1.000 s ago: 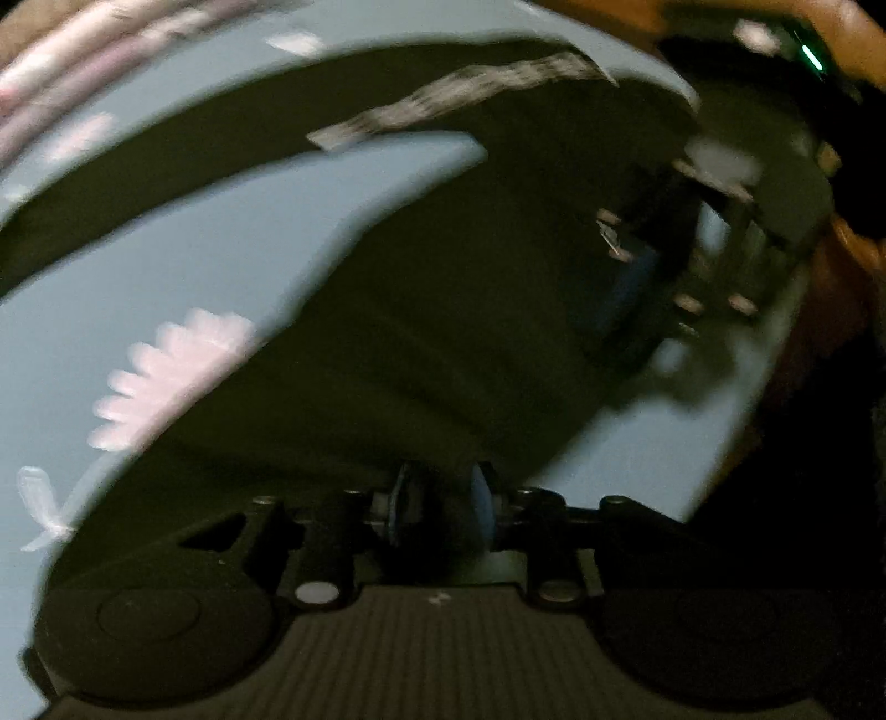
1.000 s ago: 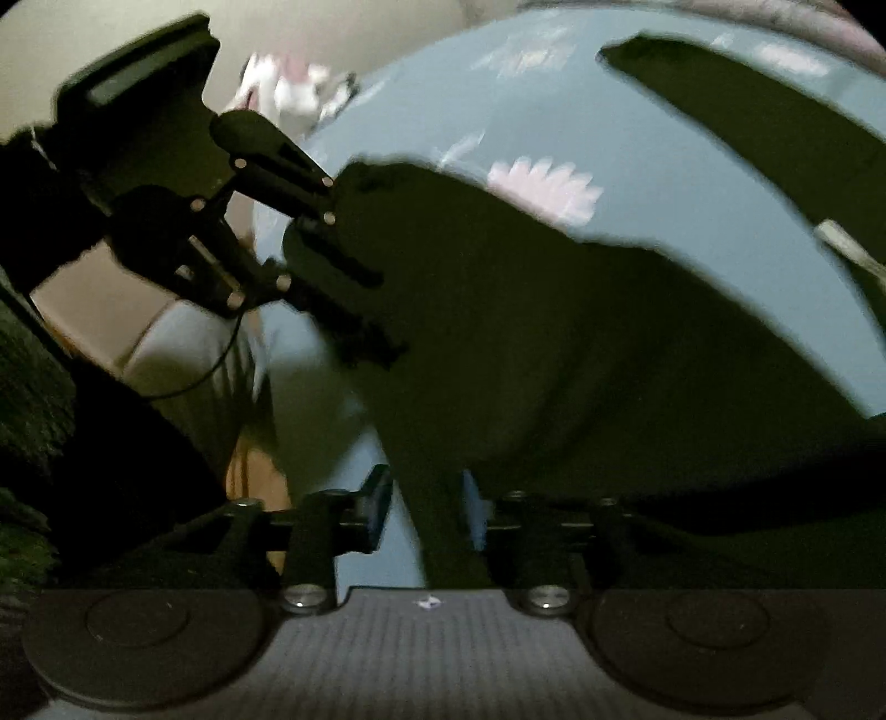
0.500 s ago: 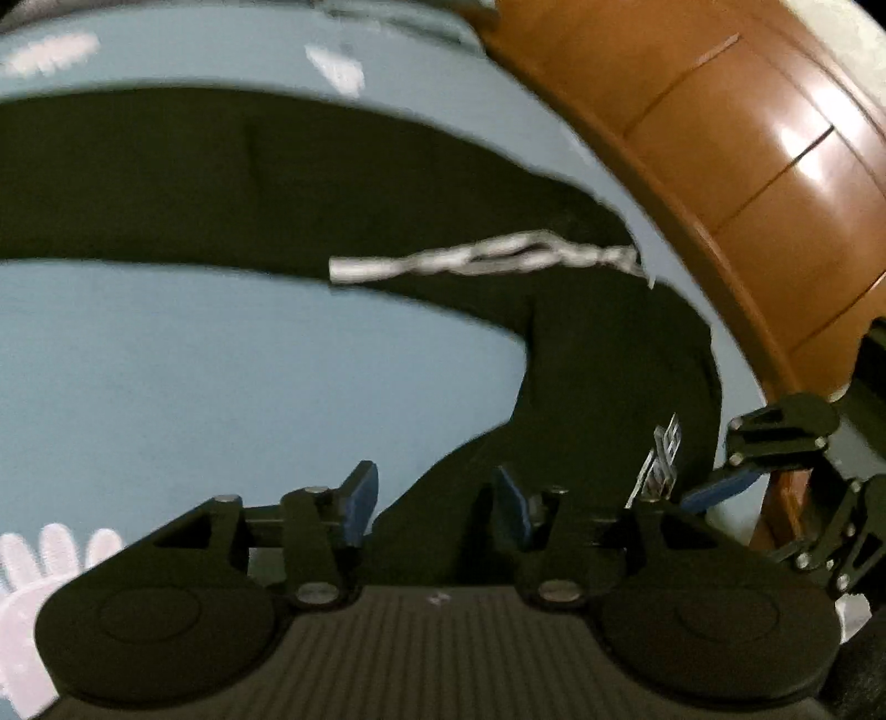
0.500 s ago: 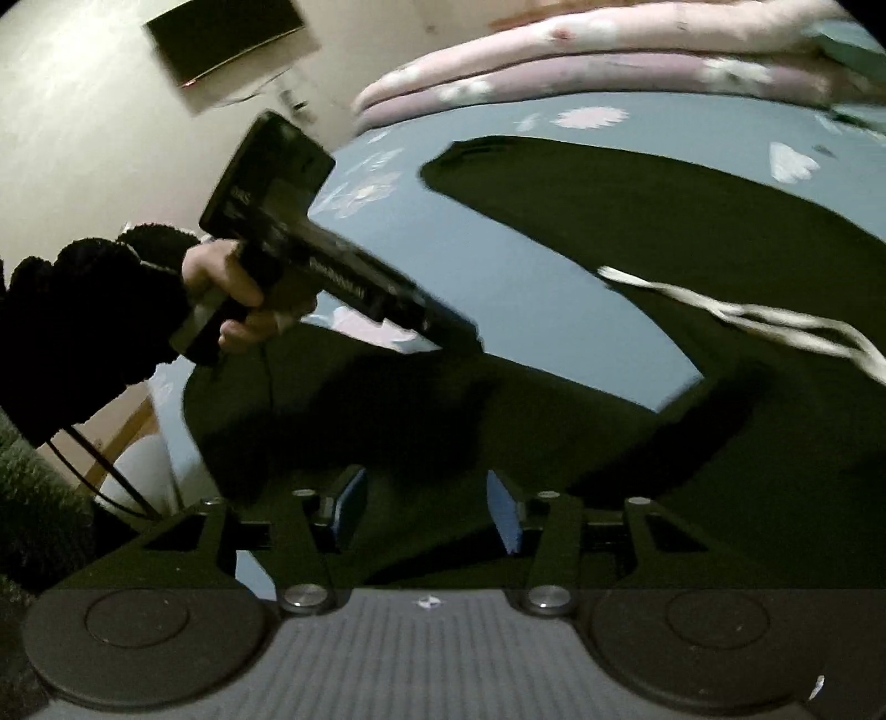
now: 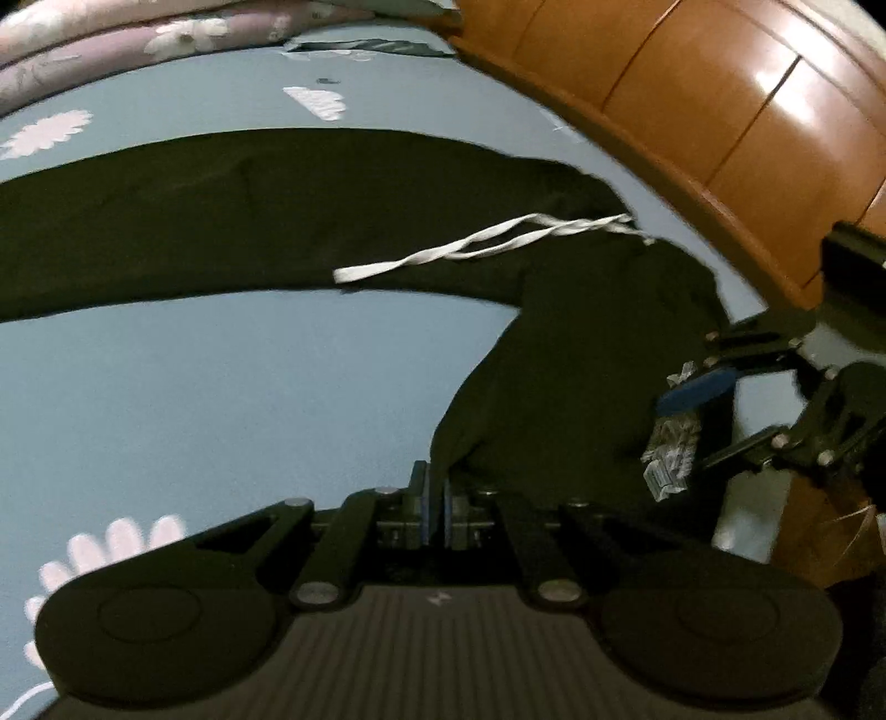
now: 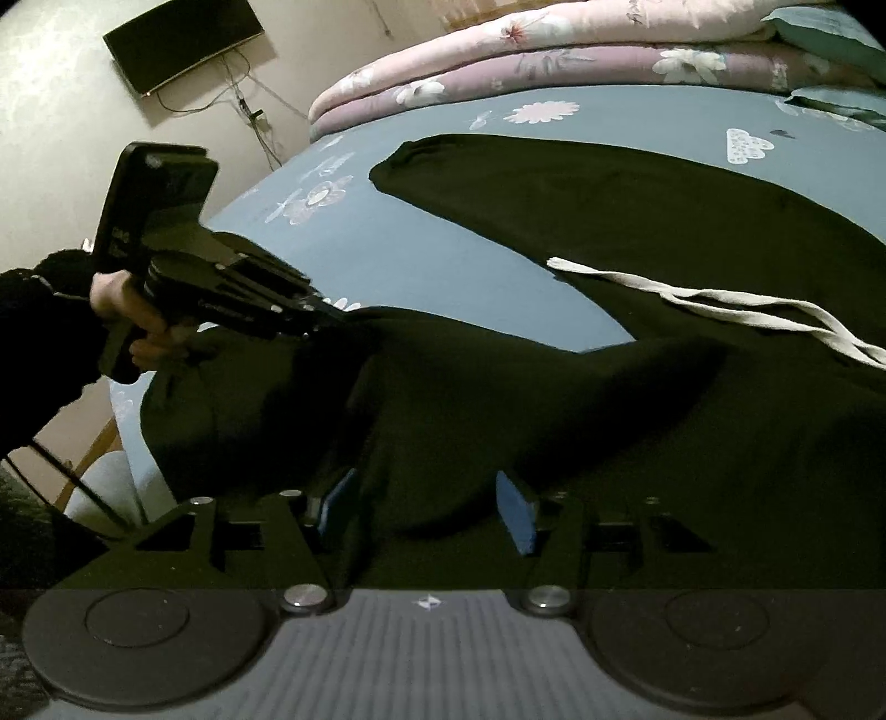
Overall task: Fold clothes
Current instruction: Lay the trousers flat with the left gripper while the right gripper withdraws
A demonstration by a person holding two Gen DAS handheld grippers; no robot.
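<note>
Black trousers (image 5: 288, 221) with a white drawstring (image 5: 476, 249) lie spread on a blue flowered bedsheet (image 5: 221, 387). My left gripper (image 5: 434, 498) is shut on a raised fold of the trousers' cloth near the waist. From the right wrist view, a hand (image 6: 122, 310) holds the left gripper (image 6: 326, 321), pinching the black trousers (image 6: 609, 194). My right gripper (image 6: 426, 504) stands open, its blue pads (image 6: 518, 515) wide apart with bunched black cloth lying between them. It appears in the left wrist view as the right gripper (image 5: 686, 410), beside a white label (image 5: 670, 454).
A curved wooden bed board (image 5: 720, 111) runs along the right. Folded pink and purple quilts (image 6: 554, 55) are stacked at the far end of the bed. A dark screen (image 6: 183, 39) hangs on the wall, with a cable below it.
My left gripper has gone from open to shut on the trousers' cloth. The right gripper's pads have spread wider, and both views have steadied and pulled back a little.
</note>
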